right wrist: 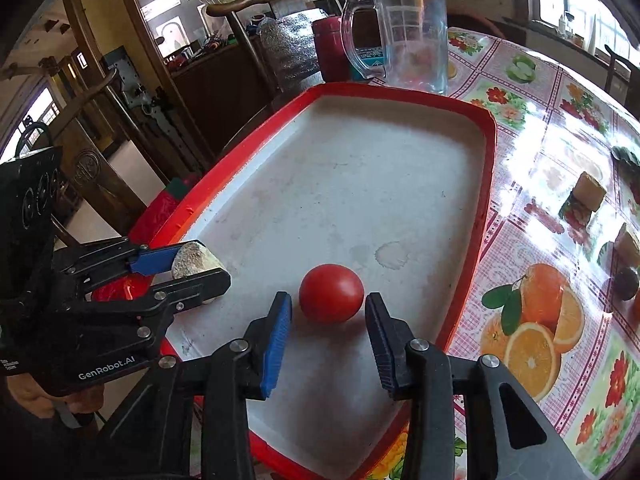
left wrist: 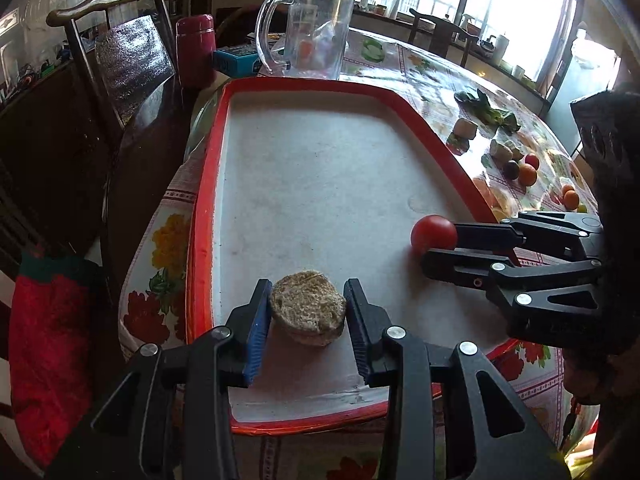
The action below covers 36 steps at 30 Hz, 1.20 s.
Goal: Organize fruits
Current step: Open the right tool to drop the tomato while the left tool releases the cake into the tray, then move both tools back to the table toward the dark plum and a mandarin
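the tray looks like plastic, its red rim glossy, its white floor matt and scuffed. the tomato is smooth and shiny. the brown round item has a rough, grainy surface. the tablecloth is glossy, printed vinyl. the far mug is clear and smooth. both grippers are matt black plastic with ribbed pads.

I count one red-rimmed tray holding two things — one red tomato and one brown round cake. Upper frame: one clear mug, one maroon flask. Two grippers — left gripper, right gripper.
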Each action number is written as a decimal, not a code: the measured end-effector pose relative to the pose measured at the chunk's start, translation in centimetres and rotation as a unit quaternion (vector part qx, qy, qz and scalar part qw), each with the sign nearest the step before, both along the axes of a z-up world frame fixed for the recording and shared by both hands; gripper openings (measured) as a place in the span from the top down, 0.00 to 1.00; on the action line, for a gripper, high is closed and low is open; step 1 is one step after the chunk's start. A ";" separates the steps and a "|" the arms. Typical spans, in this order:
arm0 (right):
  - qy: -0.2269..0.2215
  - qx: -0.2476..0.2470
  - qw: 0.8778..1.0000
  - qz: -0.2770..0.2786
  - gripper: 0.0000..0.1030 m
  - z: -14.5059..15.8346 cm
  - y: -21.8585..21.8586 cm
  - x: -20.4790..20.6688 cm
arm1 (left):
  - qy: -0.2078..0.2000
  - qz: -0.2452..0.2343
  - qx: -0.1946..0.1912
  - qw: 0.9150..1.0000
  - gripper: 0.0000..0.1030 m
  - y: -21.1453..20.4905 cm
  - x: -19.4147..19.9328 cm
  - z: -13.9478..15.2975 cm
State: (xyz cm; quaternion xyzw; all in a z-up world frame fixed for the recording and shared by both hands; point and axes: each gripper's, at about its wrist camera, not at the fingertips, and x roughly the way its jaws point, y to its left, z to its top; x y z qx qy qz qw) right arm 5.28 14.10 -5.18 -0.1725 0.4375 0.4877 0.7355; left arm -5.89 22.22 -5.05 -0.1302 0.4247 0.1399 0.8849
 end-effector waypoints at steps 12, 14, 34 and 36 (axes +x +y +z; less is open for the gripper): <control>-0.011 0.052 0.997 -0.052 0.54 3.4 -6.8 0.5 | -0.035 0.000 0.009 0.999 0.45 -1.2 -0.3 3.0; -0.013 0.054 0.996 -0.071 0.54 3.6 -8.4 0.8 | -0.041 -0.010 0.008 0.999 0.45 -1.9 0.0 3.4; -0.018 0.059 0.967 -0.248 0.52 2.8 -24.1 4.7 | -0.059 -0.124 -0.004 0.991 0.45 -11.8 5.1 5.0; -0.017 0.060 0.962 -0.264 0.52 2.7 -25.5 5.2 | -0.060 -0.137 -0.004 0.989 0.45 -13.0 5.8 5.1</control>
